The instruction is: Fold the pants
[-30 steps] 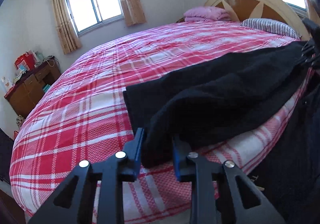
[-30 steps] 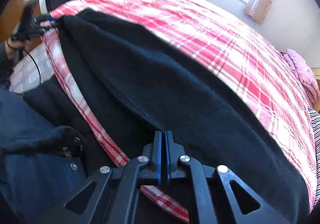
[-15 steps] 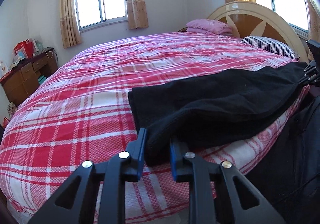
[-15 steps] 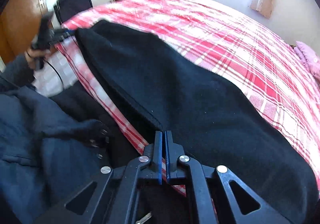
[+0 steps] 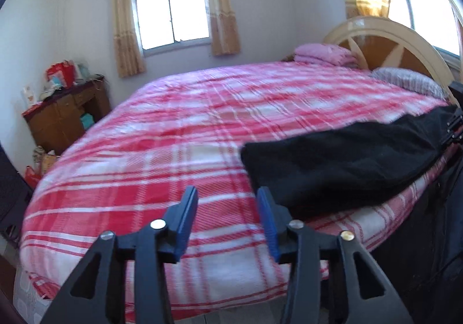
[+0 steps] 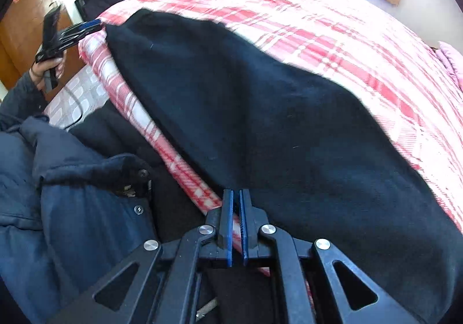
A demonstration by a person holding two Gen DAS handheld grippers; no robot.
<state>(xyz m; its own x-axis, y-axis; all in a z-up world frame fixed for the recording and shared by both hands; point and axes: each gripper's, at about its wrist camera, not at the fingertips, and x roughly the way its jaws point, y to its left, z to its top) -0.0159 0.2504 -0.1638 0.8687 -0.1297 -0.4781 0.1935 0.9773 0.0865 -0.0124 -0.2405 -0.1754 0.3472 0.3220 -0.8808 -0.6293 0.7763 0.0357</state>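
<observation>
- The black pants (image 6: 260, 127) lie in a long band along the near edge of the bed, on the red-and-white plaid blanket (image 5: 162, 150)
- The left hand-held gripper (image 5: 227, 199) has its blue-padded jaws opening; nothing lies between them, only the blanket shows through the gap, and the near end of the pants sits just to the right of its right finger
- In the right wrist view that same gripper is held in a hand (image 6: 49, 68) off the bed's far corner, its tips just beside the end of the pants and apart from the cloth
- The right hand-held gripper (image 6: 236, 199) is clenched, with only a thin slit between its pads; the tips rest at the edge of the pants over the blanket's border, and whether any cloth is pinched I cannot tell
- A dark blue jacket (image 6: 58, 193) of the person fills the lower left of the right wrist view
- A folded pink blanket (image 5: 324, 53) sits by the headboard (image 5: 390, 34)
</observation>
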